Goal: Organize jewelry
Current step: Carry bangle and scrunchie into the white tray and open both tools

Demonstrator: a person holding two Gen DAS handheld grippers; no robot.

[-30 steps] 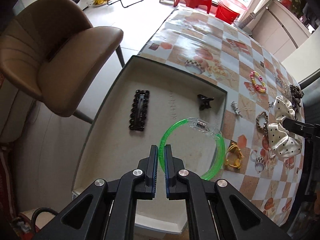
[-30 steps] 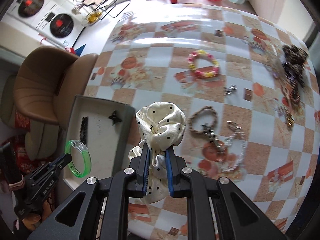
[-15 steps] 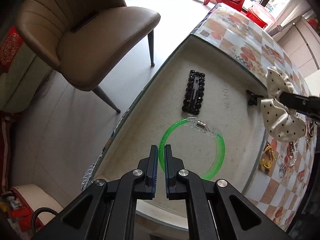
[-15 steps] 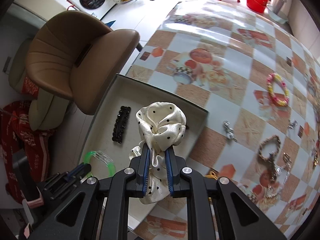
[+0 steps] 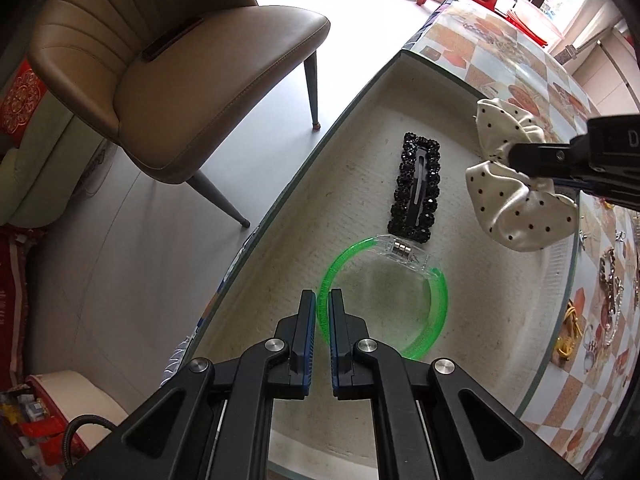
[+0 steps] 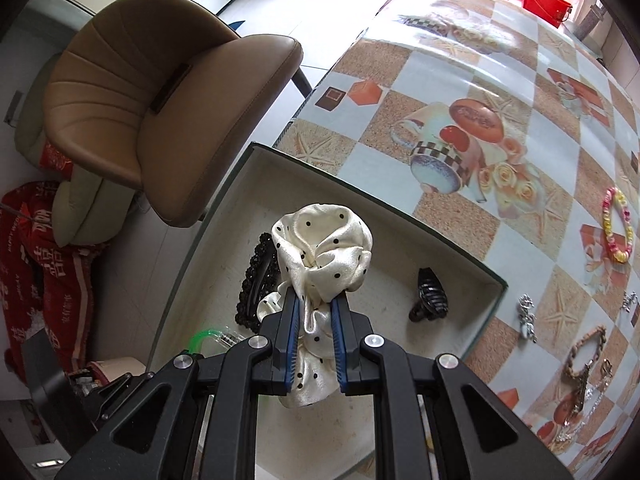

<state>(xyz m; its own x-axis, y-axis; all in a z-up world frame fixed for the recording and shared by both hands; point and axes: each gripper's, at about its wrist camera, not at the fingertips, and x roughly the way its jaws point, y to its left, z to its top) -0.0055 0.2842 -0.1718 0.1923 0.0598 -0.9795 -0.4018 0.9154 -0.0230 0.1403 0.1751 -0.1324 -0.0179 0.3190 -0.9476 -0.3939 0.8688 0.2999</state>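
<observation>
writing on the right gripper [image 6: 313,310] blurs. it clamps a dotted scrunchie [image 6: 324,248] over the tray [image 6: 440,240]; left gripper [image 5: 320,300] pinches a green bangle [image 5: 436,312] on it. checkered tablecloth [image 6: 500,80], tan chair [image 5: 180,60].

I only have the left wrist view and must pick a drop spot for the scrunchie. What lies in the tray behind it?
Observer: A black claw clip lies on the tray floor, near its table-side wall.
Operator: How do the right tongs hold the scrunchie?
Observer: The right tongs are shut on the scrunchie, with fabric bunched between both pads.
Operator: Any bracelet farther out?
Observer: A pink-and-yellow bead bracelet lies on the tablecloth.
</observation>
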